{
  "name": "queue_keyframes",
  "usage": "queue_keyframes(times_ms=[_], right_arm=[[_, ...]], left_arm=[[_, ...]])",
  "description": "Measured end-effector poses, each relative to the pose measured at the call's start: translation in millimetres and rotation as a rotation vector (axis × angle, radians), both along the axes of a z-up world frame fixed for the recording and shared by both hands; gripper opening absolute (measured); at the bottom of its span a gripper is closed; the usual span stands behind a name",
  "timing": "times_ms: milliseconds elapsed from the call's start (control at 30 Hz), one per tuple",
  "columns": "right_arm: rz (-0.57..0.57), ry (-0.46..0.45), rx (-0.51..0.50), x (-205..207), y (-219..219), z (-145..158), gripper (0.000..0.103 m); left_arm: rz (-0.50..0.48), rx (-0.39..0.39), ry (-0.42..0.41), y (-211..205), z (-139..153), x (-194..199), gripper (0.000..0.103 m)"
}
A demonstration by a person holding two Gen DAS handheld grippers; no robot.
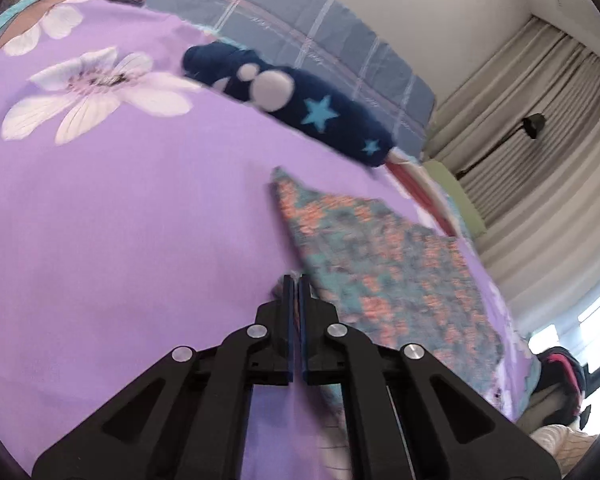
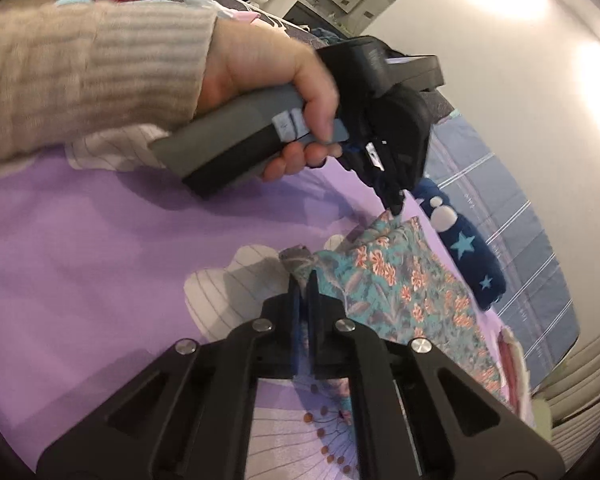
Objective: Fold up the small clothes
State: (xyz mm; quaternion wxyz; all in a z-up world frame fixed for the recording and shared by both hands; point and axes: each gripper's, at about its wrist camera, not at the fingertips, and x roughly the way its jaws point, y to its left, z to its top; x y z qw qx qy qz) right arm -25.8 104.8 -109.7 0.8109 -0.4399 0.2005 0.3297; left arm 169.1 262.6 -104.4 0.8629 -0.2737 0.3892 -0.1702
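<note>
Nearby, navy star sock (image 1: 300,108) beside floral cloth (image 1: 384,272), perhaps touching, purple sheet (image 1: 140,220)

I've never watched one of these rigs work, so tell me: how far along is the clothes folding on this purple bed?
Early on. One dark blue starred piece lies rolled up at the far edge, seemingly finished. In hand: the floral cloth, with the left gripper and right gripper each shut on a corner. It lies flat on the purple sheet, so its folds remain.
</note>
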Motion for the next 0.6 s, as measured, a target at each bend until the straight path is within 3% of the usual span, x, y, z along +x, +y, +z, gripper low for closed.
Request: queue_keyframes(times_ms=[67,133,167,200,300,467,500,567,600], right_arm=[[0.004,-0.021,-0.008,-3.1,-1.3,-2.3,0.003],[0.006,-0.034,-0.002,-6.0,-2.9,-0.9,0.003],[0.002,-0.027,0.009,-5.9,-4.4,1.6,0.003],[0.0,-0.02,0.018,-4.9,-5.9,3.3,0.003],[-0.015,0.005,0.052,-2.6,-9.0,10.2,0.003],[-0.042,0.025,0.096,-2.5,-10.6,18.9,0.003],[-0.046,0.032,0.099,-3.1,-10.6,19.6,0.003],[-0.051,0.04,0.097,-2.7,-9.5,18.9,0.003],[-0.048,0.042,0.092,-2.7,-8.3,17.3,0.003]], left_arm=[[0.001,-0.085,0.013,9.6,-9.0,-2.1,0.002],[0.009,-0.157,-0.025,20.6,-7.6,-10.8,0.016],[0.008,-0.178,-0.038,24.3,-6.4,-15.4,0.045],[-0.014,-0.202,-0.05,25.5,-5.5,-19.0,0.056],[-0.102,-0.225,-0.077,14.6,-2.5,-23.8,0.059],[-0.222,-0.117,-0.034,-27.7,4.4,-13.2,0.055],[-0.237,-0.103,-0.027,-34.1,4.8,-9.5,0.036],[-0.231,-0.029,0.012,-43.4,0.6,4.6,0.008],[-0.226,-0.029,0.029,-43.0,-3.1,11.6,0.008]])
